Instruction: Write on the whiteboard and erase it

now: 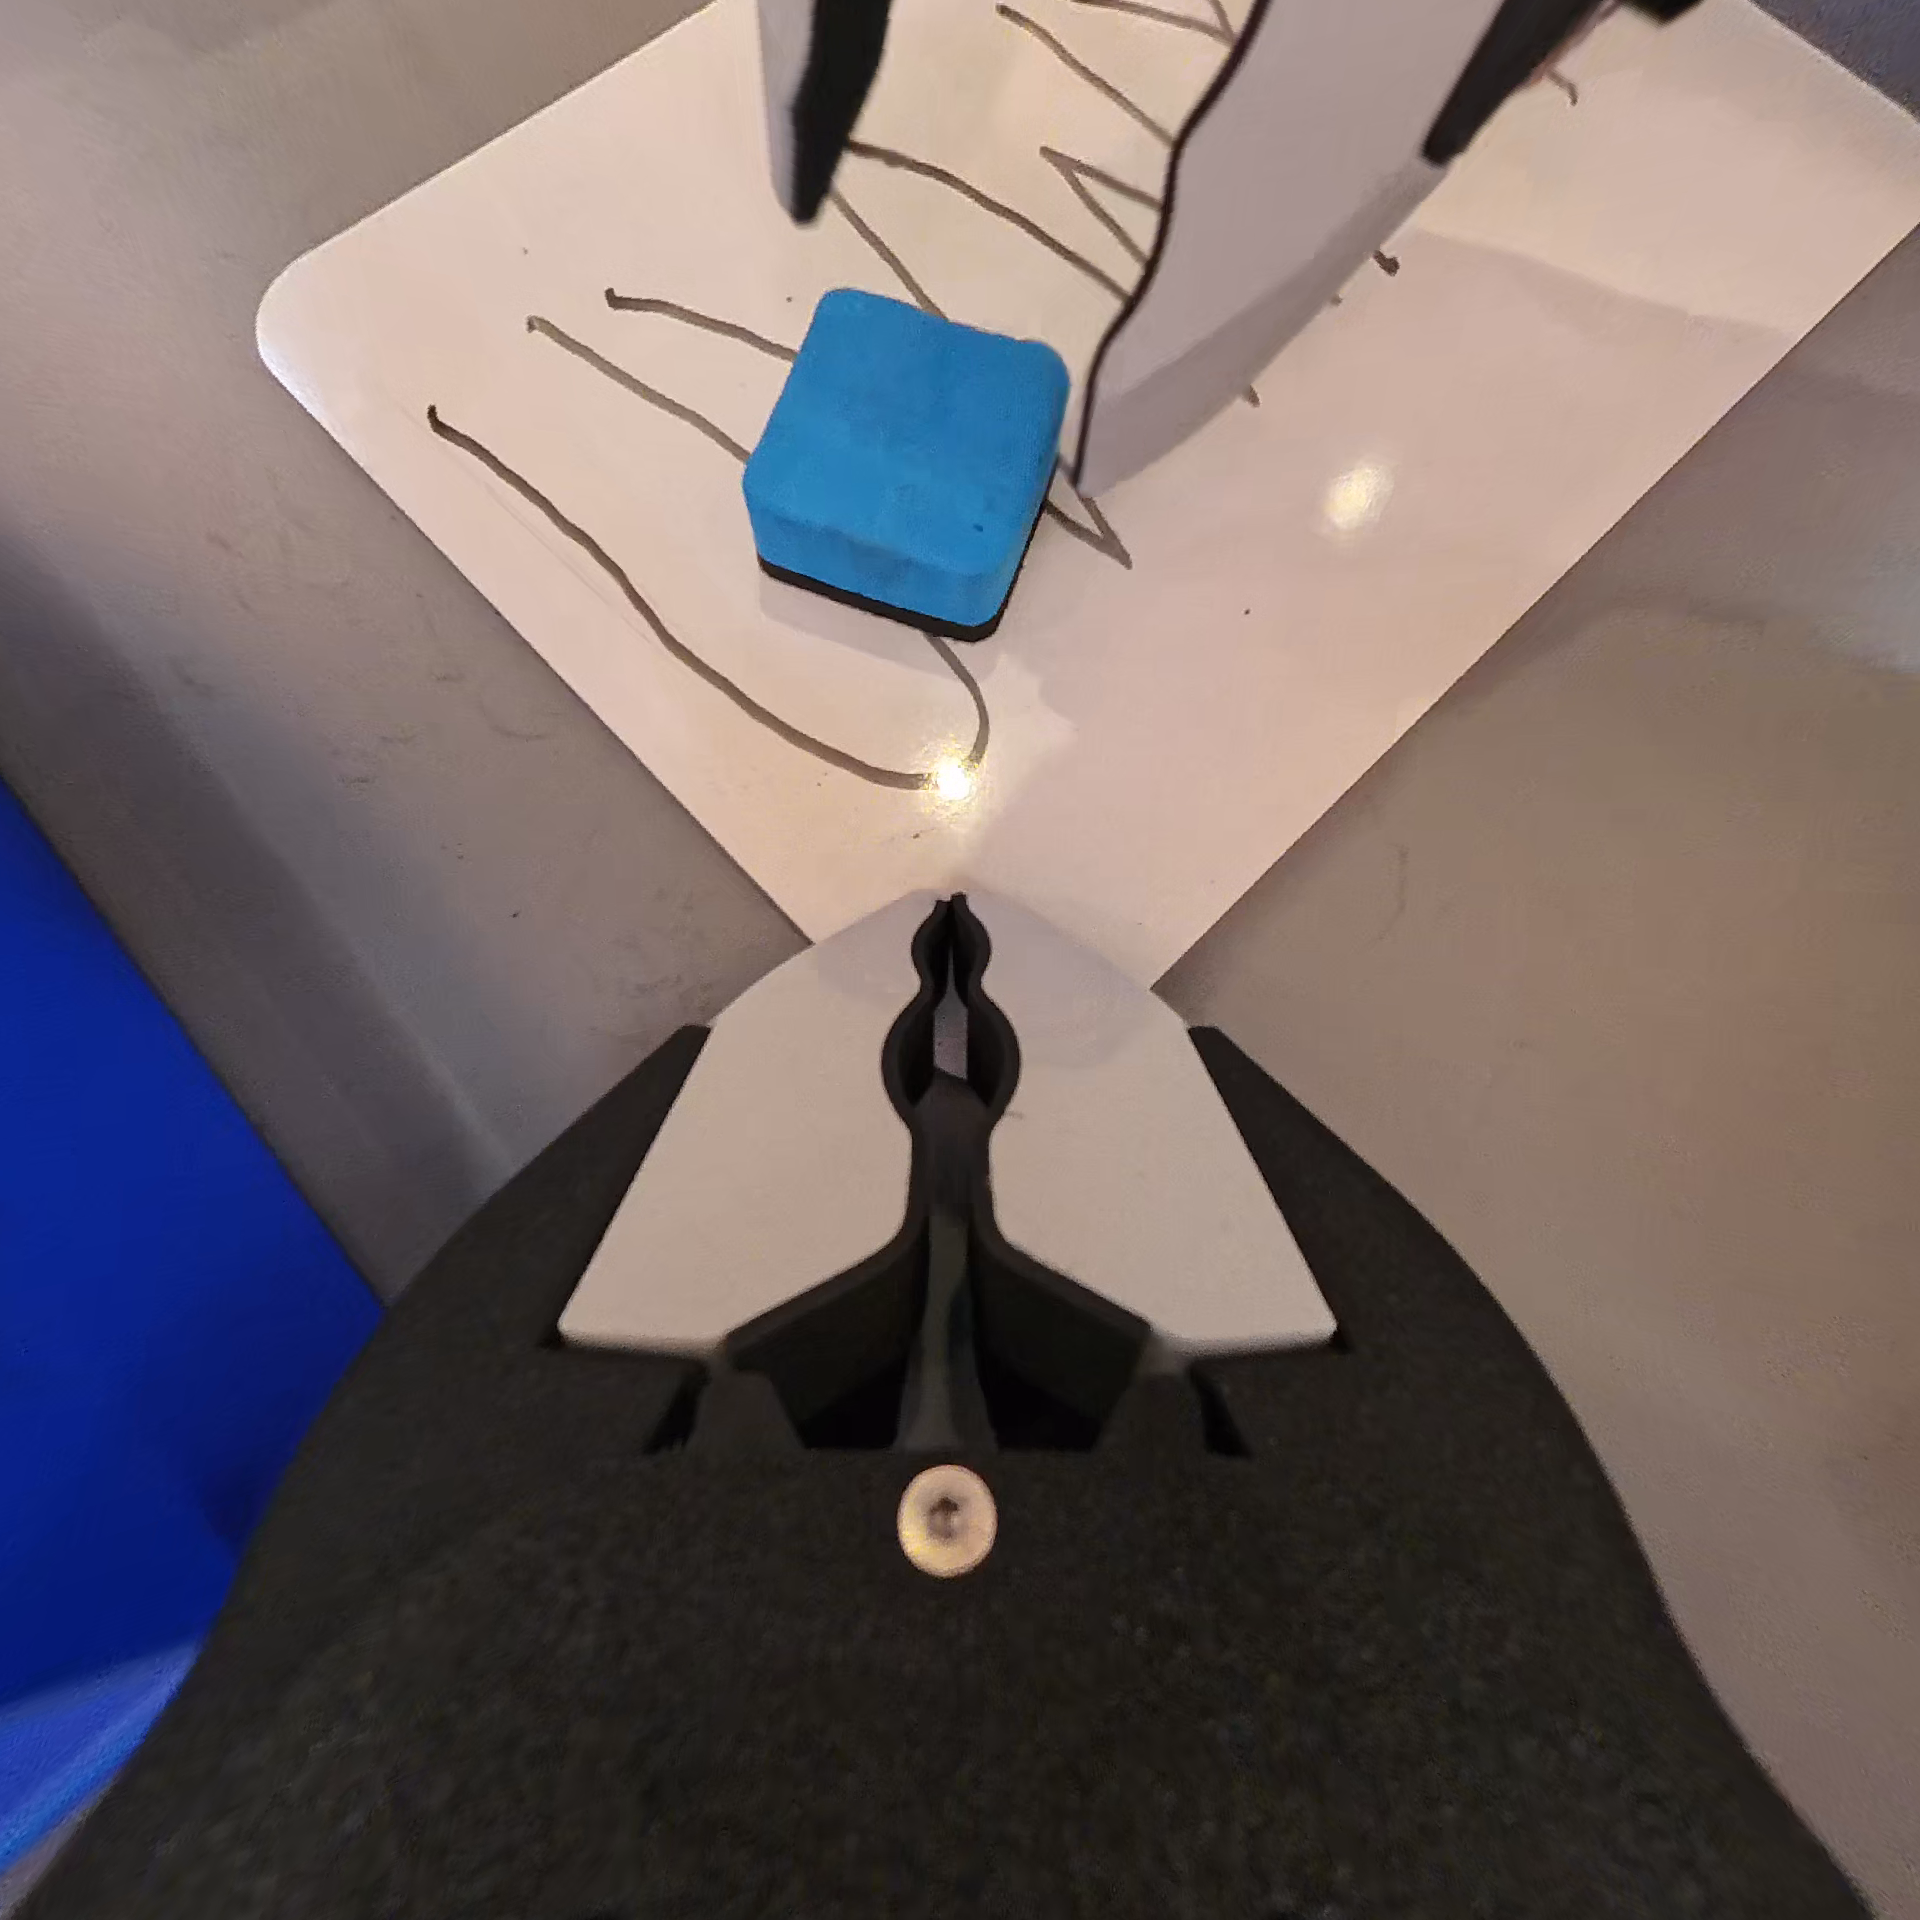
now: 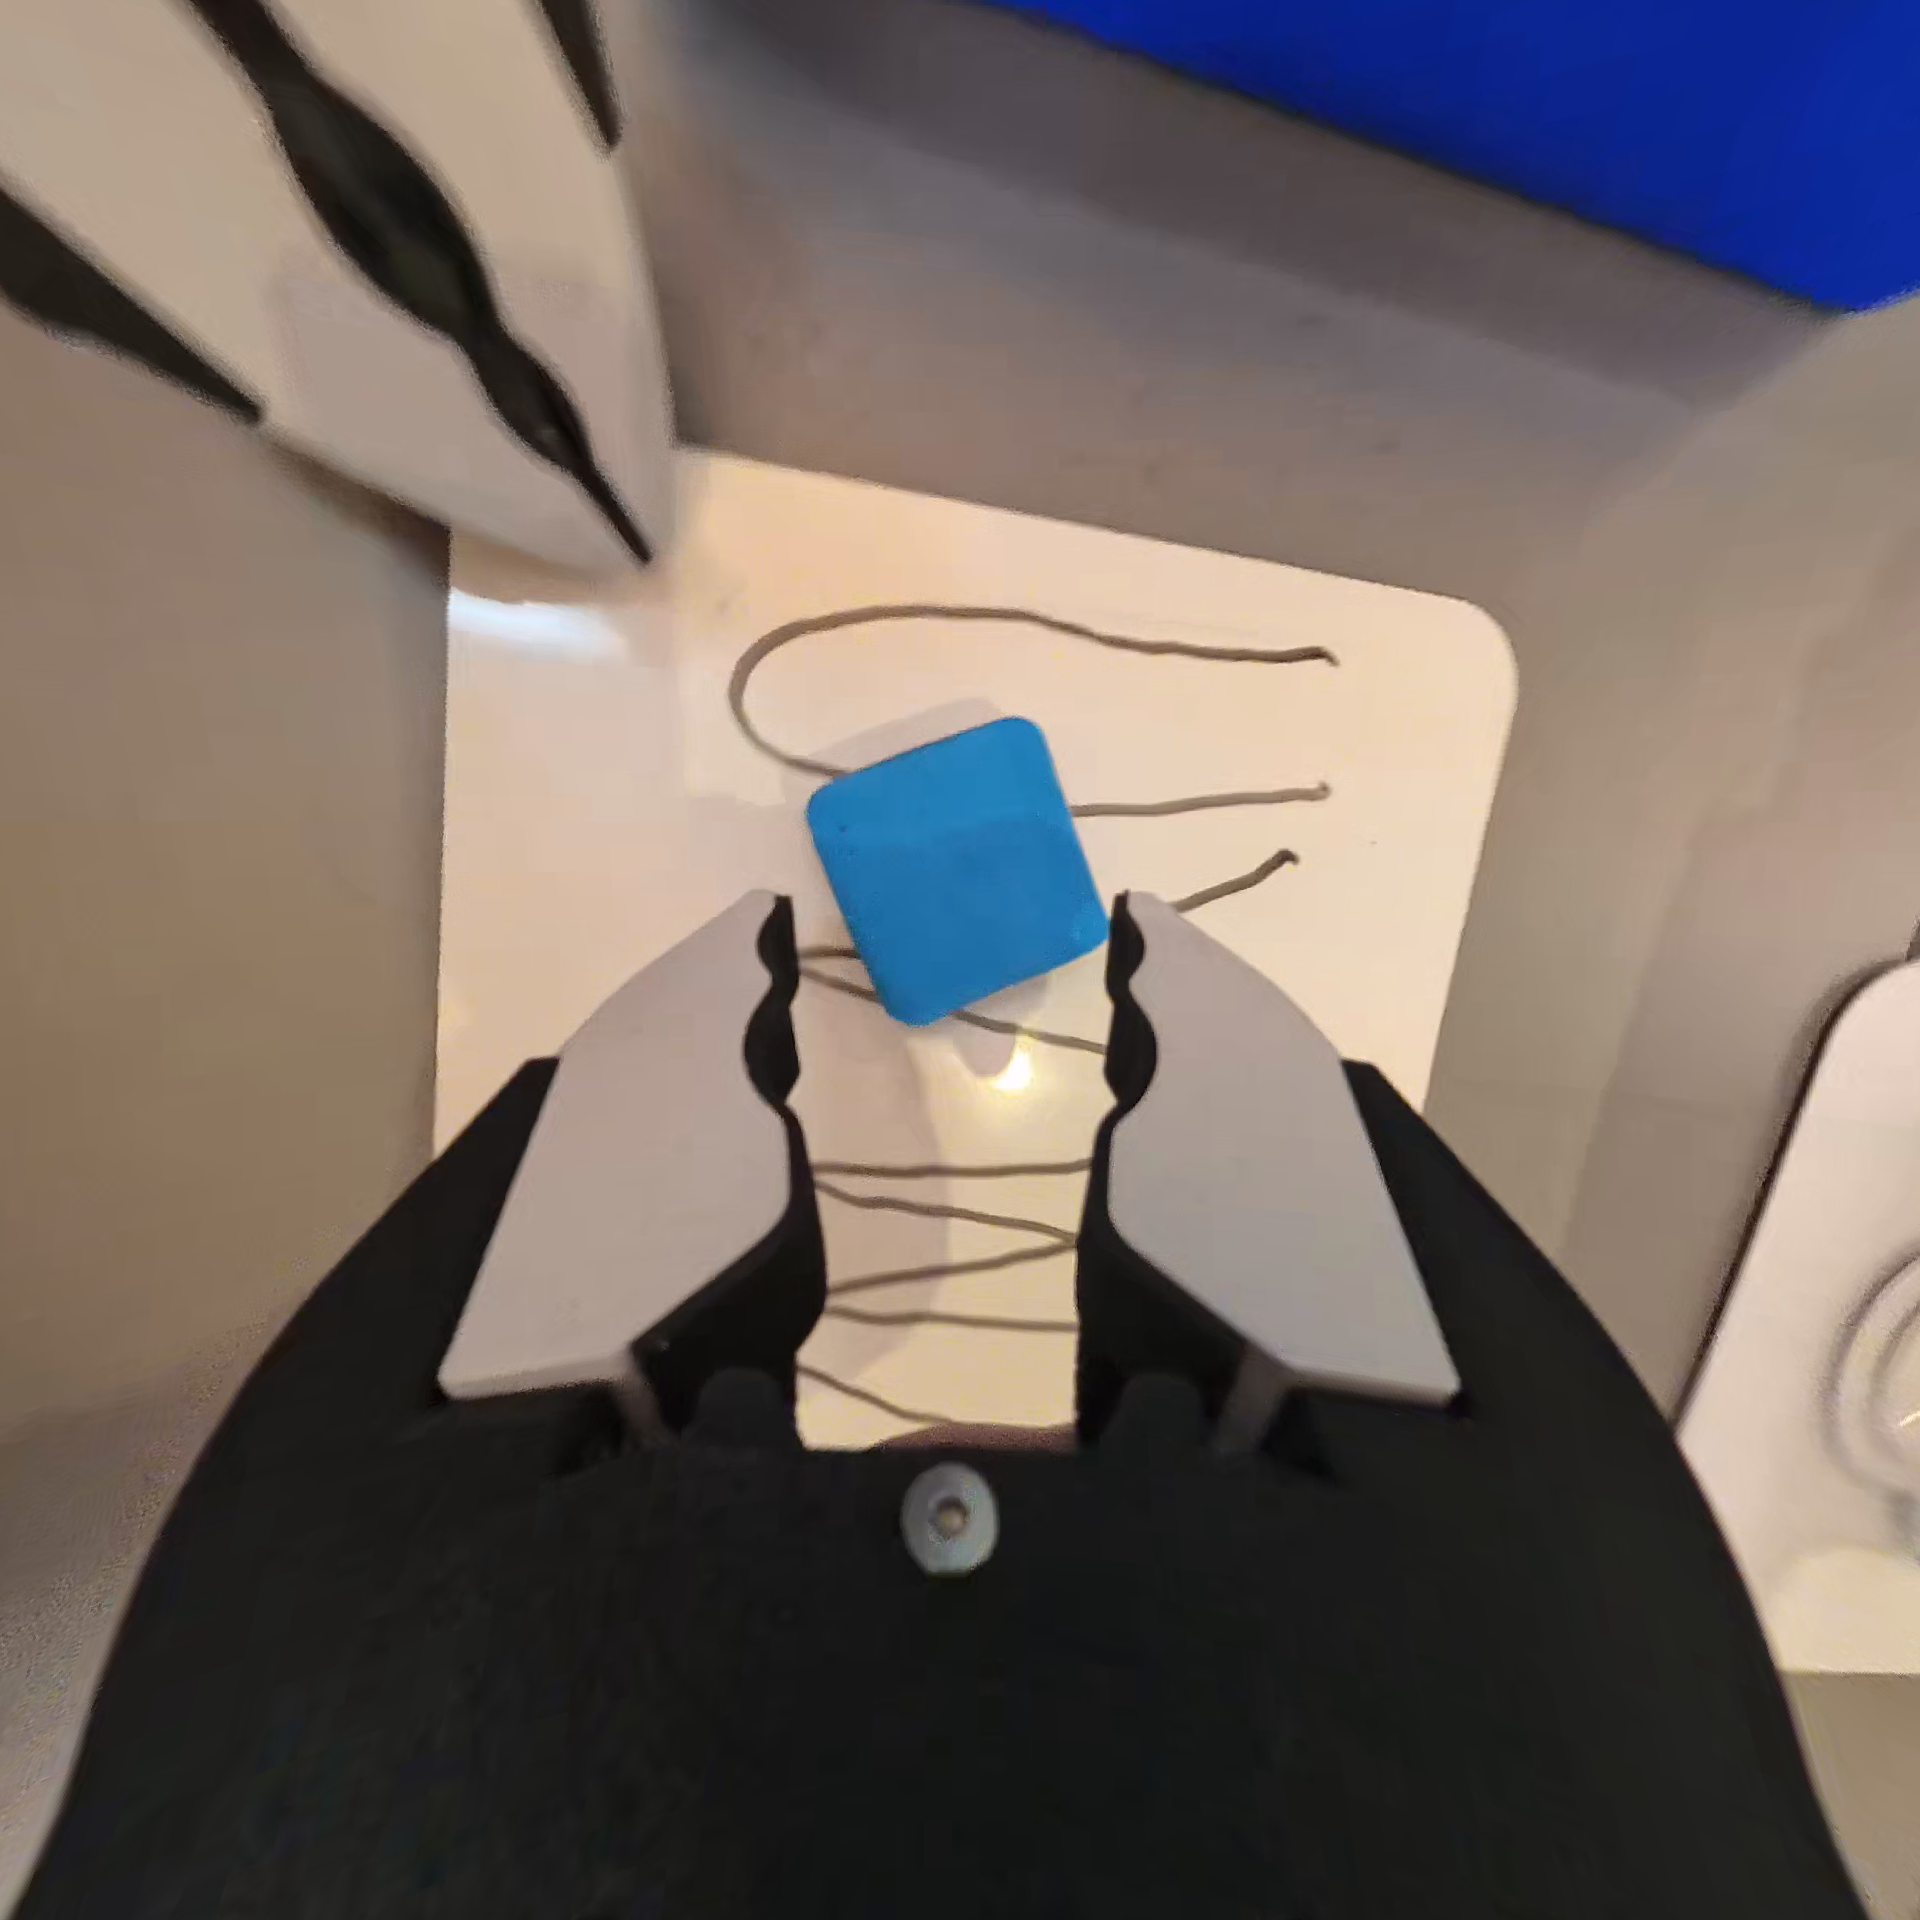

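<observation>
Two grippers are shown over a whiteboard [image 1: 1195,665] laid on a grey counter [image 1: 260,520]. Left gripper [image 1: 954,904]: jaws pressed together, nothing held. Right gripper [image 2: 943,925]: jaws spread wide, empty, poised just beside a blue eraser [image 2: 956,868] resting on the board's scribbled lines [image 2: 1039,623].

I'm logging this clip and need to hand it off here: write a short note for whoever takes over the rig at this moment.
Left hand-held gripper: shut, empty, at the near corner of the whiteboard.
Right hand-held gripper: open, empty, fingers to either side of the near part of the eraser, not gripping it.
Eraser: lying on the whiteboard, blue side up, over the scribbles.
Done: writing is on the board. No marker in view.
Left: close on the eraser and wipe off all the lines; none look erased yet.
</observation>
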`<state>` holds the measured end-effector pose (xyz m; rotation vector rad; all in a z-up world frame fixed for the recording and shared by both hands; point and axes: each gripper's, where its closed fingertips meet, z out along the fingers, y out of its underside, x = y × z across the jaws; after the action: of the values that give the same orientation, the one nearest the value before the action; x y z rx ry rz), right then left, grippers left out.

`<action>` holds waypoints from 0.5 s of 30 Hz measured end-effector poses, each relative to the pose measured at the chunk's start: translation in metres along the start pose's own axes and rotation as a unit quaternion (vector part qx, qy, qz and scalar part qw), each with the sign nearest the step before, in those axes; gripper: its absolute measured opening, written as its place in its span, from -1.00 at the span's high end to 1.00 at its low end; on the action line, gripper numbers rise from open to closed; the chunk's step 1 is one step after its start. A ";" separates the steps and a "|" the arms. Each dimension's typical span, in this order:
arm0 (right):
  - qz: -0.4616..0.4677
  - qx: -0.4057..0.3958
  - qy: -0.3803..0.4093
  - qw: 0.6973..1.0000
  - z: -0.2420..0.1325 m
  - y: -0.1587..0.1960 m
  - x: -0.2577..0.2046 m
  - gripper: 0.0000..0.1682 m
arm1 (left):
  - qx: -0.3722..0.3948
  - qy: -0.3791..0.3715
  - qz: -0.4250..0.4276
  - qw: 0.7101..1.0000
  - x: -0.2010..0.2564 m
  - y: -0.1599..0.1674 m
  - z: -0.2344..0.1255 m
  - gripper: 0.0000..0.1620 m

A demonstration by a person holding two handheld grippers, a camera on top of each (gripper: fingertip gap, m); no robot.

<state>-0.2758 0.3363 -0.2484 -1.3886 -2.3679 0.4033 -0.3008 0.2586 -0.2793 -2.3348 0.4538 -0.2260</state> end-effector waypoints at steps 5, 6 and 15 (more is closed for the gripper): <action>-0.116 -0.095 -0.042 0.988 0.006 0.004 0.002 0.27 | -0.001 0.002 -0.002 1.000 0.000 0.000 0.000 1.00; -0.126 -0.102 -0.057 0.985 0.008 0.005 0.001 0.26 | -0.001 0.001 -0.001 1.000 0.000 0.000 0.000 1.00; -0.114 -0.088 -0.096 0.985 0.023 0.008 0.005 0.39 | 0.000 -0.001 0.000 1.000 -0.001 0.000 0.000 1.00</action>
<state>-0.2824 0.3430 -0.2715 -1.1758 -2.7420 0.2793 -0.3013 0.2588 -0.2793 -2.3343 0.4526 -0.2224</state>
